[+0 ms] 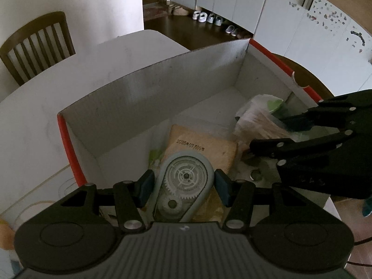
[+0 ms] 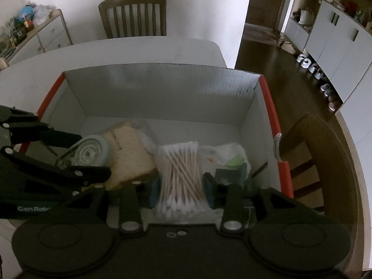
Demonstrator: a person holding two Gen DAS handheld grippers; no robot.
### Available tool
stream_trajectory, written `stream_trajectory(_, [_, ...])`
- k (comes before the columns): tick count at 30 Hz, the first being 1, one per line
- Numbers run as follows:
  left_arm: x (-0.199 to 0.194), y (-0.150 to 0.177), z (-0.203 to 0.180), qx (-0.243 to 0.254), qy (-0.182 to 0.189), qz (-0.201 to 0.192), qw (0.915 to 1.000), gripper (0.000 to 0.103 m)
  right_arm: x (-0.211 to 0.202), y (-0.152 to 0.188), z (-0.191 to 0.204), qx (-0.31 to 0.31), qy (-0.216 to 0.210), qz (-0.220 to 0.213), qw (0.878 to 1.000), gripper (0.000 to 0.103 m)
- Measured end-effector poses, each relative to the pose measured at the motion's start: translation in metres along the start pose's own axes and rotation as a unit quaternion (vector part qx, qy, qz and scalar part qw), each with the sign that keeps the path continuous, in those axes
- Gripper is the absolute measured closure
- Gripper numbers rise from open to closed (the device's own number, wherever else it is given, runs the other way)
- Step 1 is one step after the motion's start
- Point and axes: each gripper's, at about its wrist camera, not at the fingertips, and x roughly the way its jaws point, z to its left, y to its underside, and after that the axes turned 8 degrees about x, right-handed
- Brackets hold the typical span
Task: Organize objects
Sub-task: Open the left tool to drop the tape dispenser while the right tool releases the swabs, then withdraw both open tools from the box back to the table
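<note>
Cardboard box (image 2: 162, 88), white inside with red rims, is set on a white table (image 2: 139, 48). In it, a rounded grey tape dispenser (image 1: 186, 181) is clamped by the left gripper (image 1: 183, 188) above a tan sponge (image 1: 204, 148). A clear bag of cotton swabs (image 2: 182, 174) lies between the right gripper (image 2: 182, 191)'s parted fingers.

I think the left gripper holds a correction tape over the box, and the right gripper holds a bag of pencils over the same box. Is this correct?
Not quite. The right gripper has a bag of cotton swabs between its fingers, not pencils; the right wrist view shows the white tips. The rest stands: the left gripper has the correction tape between its fingers over the box.
</note>
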Motion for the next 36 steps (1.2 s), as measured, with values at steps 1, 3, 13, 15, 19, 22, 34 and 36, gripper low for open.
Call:
stream_trajectory(1, [0.000, 0.000, 0.000, 0.000, 0.000, 0.000, 1.0000, 0.048, -0.001, -0.001, 0.000, 0.001, -0.001, 0.000, 1.000, 0.061])
stream_trajectory(3, [-0.001, 0.000, 0.001, -0.003, 0.002, -0.003, 1.0000, 0.045, -0.004, 0.000, -0.001, 0.001, -0.003, -0.003, 1.000, 0.058])
stream_trajectory(13, [-0.024, 0.005, 0.003, -0.015, 0.005, -0.040, 0.9991, 0.036, -0.024, 0.003, -0.005, 0.002, -0.014, -0.019, 1.000, 0.047])
stream_trajectory(15, [-0.029, 0.006, 0.003, -0.017, 0.004, -0.045, 0.9989, 0.036, -0.028, 0.004, -0.004, 0.003, -0.015, -0.022, 1.000, 0.047])
stream_trajectory(19, [-0.044, 0.011, 0.004, -0.018, 0.001, -0.055, 0.9983, 0.036, -0.044, 0.008, -0.002, 0.001, -0.020, -0.032, 0.999, 0.046])
stream_trajectory(22, [-0.057, 0.016, 0.004, -0.017, -0.003, -0.066, 0.9977, 0.034, -0.059, 0.010, 0.002, -0.004, -0.024, -0.044, 0.999, 0.045])
stream_trajectory(34, [-0.123, 0.054, 0.010, -0.028, 0.012, -0.129, 0.9912, 0.033, -0.114, 0.021, 0.046, -0.045, -0.036, -0.084, 0.995, 0.044])
stream_trajectory(36, [-0.133, 0.061, 0.015, -0.037, 0.012, -0.136, 0.9900, 0.033, -0.119, 0.023, 0.056, -0.053, -0.038, -0.086, 0.994, 0.043])
